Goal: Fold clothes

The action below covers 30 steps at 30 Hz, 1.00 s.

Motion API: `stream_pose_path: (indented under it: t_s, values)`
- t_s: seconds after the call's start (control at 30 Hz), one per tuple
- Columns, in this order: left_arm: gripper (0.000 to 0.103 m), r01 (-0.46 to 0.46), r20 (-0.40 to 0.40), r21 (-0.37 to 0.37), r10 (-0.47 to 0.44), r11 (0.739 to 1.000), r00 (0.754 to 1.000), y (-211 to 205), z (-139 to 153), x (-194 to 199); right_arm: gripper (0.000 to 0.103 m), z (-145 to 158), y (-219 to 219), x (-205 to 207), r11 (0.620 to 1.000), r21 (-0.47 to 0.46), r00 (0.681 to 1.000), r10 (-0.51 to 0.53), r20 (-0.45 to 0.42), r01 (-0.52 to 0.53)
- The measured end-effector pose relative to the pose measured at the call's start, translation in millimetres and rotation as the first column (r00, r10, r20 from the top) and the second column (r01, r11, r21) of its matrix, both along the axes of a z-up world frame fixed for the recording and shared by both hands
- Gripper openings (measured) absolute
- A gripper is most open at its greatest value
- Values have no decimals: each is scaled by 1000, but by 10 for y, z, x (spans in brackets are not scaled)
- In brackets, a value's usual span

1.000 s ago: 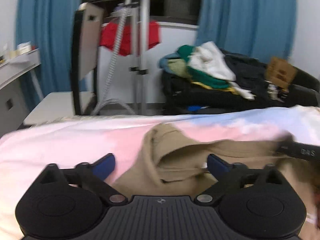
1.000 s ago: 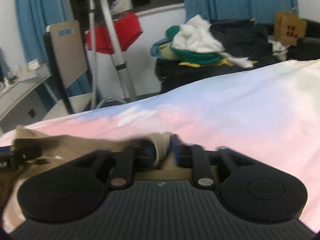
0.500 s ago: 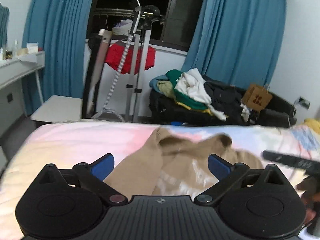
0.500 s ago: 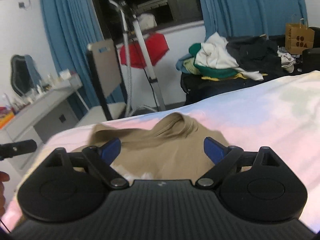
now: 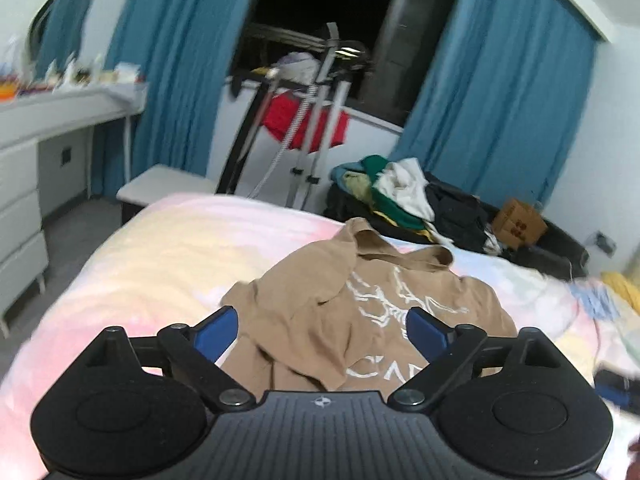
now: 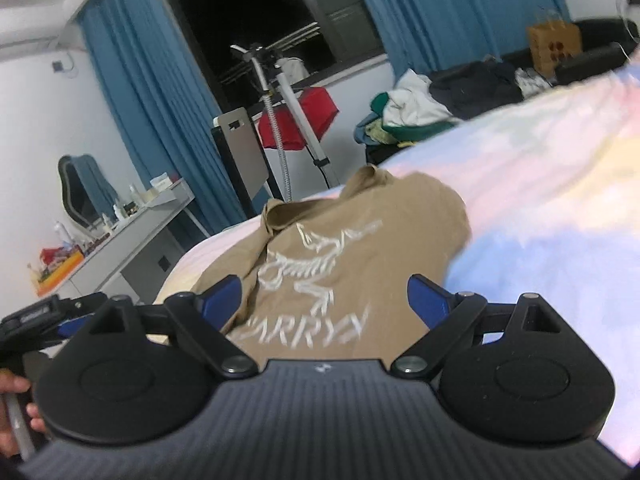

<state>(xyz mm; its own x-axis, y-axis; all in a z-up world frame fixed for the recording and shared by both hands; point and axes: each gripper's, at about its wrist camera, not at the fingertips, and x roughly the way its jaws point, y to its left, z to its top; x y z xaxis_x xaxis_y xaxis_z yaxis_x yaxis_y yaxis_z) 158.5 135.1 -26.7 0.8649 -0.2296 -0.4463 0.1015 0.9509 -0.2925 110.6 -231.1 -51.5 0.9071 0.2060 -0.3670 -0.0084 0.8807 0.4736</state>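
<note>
Looking along the left gripper, I saw its blue-padded fingers spread wide with nothing between them and nothing touching them. The tan hoodie lay crumpled on the pastel bedspread below and ahead of that claw, its hood bunched toward the far edge of the bed and its white chest print facing up.

The right gripper was equally wide, its blue fingers parted to either side of my view of the hoodie, holding nothing. I could not tell whether its tips brushed the fabric; they looked clear of it. From this side the white lettering read across the garment just ahead of the claw, and one edge of the hoodie reached out over the bedspread. The other tool showed at the left of this view, beside the hoodie.

Beyond the bed I saw a pile of clothes, a red garment hanging by a metal stand, blue curtains and a white dresser.
</note>
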Motion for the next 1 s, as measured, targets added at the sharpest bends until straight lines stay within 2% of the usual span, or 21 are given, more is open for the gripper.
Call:
stream_pose_path:
  t_s: [0.27, 0.4, 0.53, 0.67, 0.73, 0.8, 0.87, 0.9, 1.0]
  values:
    - [75, -126, -113, -151, 110, 980, 987, 218, -319, 260, 91, -234, -90, 219, 998, 58, 999, -21, -38, 23]
    - [68, -153, -139, -164, 130, 975, 982, 231, -479, 451, 91, -396, -98, 342, 999, 49, 998, -7, -57, 10]
    - [68, -168, -172, -194, 135, 966, 976, 285, -630, 661, 91, -536, -139, 479, 998, 59, 999, -8, -51, 11]
    - [67, -222, -201, -210, 180, 952, 963, 355, -736, 1008, 91, -688, -160, 662, 999, 38, 999, -4, -34, 5]
    - [56, -235, -234, -221, 182, 947, 955, 378, -823, 1191, 91, -757, -170, 741, 999, 39, 999, 1, -36, 1]
    - [29, -236, -266, -196, 180, 952, 947, 338, -905, 1311, 91, -815, -184, 792, 999, 42, 999, -1, -43, 3]
    - [10, -227, -264, -165, 179, 960, 948, 286, -904, 1374, 91, -848, -203, 787, 999, 51, 999, -6, -54, 9]
    - [6, -220, -250, -152, 178, 964, 952, 266, -869, 1388, 91, -845, -207, 774, 999, 51, 999, -9, -54, 11]
    - [4, -213, -147, -120, 195, 970, 970, 306, -586, 1374, 91, -816, -205, 736, 999, 45, 999, -17, -46, 20]
